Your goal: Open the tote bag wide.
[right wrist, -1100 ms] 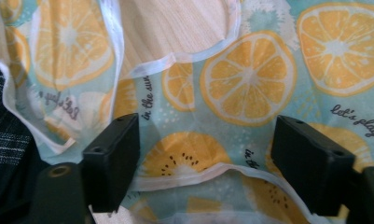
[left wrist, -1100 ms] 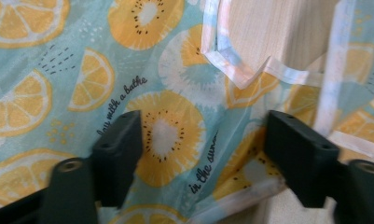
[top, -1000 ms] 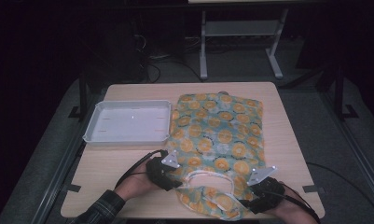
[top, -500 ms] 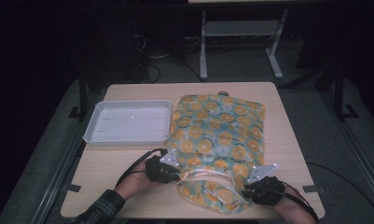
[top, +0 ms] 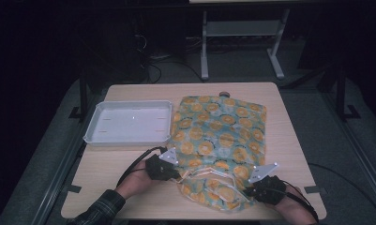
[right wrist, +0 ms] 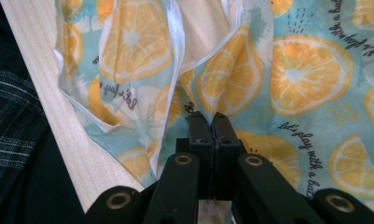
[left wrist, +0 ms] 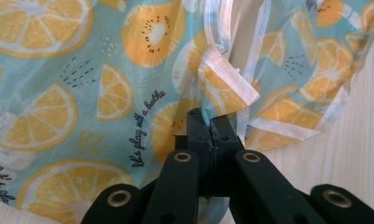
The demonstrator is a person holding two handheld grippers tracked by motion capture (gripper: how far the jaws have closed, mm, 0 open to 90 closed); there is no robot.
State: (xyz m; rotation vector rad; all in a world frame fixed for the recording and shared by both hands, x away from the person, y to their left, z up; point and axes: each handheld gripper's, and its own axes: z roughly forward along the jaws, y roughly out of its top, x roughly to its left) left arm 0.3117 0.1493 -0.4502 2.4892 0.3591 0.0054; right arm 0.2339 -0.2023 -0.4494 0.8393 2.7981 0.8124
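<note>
Folded farther up, the fruit-print cloth [top: 221,140] stays pinched by left claw [top: 176,172] and right claw [top: 249,191], beside the white tray [top: 129,137]

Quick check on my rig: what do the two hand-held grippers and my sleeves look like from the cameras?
Both hand-held grippers, left and right, are black, each topped by a grey three-cornered plate. Black cables trail back from the left one. Up close, each has two black jaws on linked arms with brass-coloured rivets. The left sleeve is dark plaid.

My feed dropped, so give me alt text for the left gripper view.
The left gripper has its black jaws shut on a white-hemmed fold of the fruit-print cloth, teal with orange slices. Pale wooden table shows at right.
</note>
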